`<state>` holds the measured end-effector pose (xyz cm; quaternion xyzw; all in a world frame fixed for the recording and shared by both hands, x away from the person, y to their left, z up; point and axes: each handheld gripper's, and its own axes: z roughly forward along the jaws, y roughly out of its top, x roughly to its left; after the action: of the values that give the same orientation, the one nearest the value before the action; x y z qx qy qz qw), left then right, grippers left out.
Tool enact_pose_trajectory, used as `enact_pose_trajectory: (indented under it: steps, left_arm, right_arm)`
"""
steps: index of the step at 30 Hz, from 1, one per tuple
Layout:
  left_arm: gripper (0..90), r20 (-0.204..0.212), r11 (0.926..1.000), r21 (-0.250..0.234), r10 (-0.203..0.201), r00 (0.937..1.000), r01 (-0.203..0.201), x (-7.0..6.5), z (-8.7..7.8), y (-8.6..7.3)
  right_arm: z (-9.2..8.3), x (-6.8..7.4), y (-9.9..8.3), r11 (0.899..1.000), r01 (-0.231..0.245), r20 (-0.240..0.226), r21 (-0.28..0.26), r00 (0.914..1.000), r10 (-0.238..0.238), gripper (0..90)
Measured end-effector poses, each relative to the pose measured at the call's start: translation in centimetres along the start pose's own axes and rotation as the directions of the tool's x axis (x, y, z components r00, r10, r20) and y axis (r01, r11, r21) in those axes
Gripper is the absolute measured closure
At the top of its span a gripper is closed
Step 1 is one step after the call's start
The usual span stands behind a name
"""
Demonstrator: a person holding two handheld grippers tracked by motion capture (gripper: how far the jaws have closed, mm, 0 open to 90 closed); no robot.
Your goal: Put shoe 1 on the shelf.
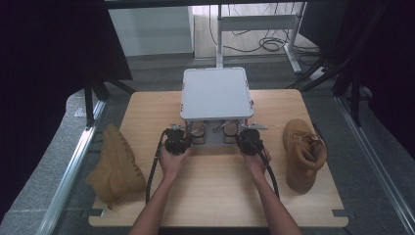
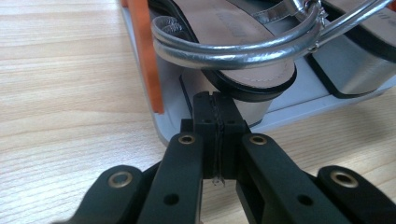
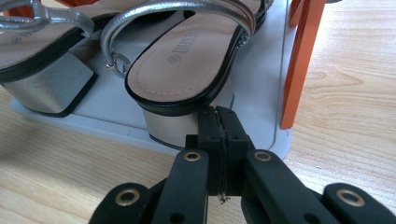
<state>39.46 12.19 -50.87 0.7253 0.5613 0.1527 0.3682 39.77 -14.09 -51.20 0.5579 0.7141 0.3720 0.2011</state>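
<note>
Both grippers sit at the front edge of a small grey shoe rack (image 1: 216, 93) at the middle of the table, and the work in hand looks like reaching for the pair of silver sandals on its lower shelf. The left gripper (image 2: 215, 105) has its jaws pressed flat together with nothing between them, the tips just short of the block heel of the left sandal (image 2: 229, 51). The right gripper (image 3: 218, 119) is likewise closed on nothing, its tips right at the heel of the right sandal (image 3: 182, 56). From above, the left gripper (image 1: 177, 140) lies at about 9 o'clock of the shelf's front edge and the right gripper (image 1: 250, 139) at about 3 o'clock, each held in a hand coming up from 6 o'clock. This reads as the approach step, with no hold yet made. The next move likely calls for spreading the jaws and closing them on a heel or strap, or on the shelf's rim (image 3: 140, 135) if the rack itself is to be moved. The table (image 1: 220, 196) is pale wood with a visible grain. A tan boot (image 1: 116, 164) lies at 9 o'clock, partly over the edge, and its mate (image 1: 303, 154) at 3 o'clock. Beyond, at 12 o'clock, are a grey floor, a metal stand (image 1: 259, 22) with loose cables, and dark curtains on either side.
</note>
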Motion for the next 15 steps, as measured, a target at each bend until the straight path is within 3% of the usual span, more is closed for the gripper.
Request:
enact_pose_trajectory:
  steps: [15]
  left_arm:
    - [88.4,0.026,1.0000,0.002,0.001,0.9997,-0.001,-1.4,0.8,0.1]
  right_arm:
    - [0.4,1.3,0.0,1.000,0.016,-0.031,-0.010,0.9994,-0.016,89.6]
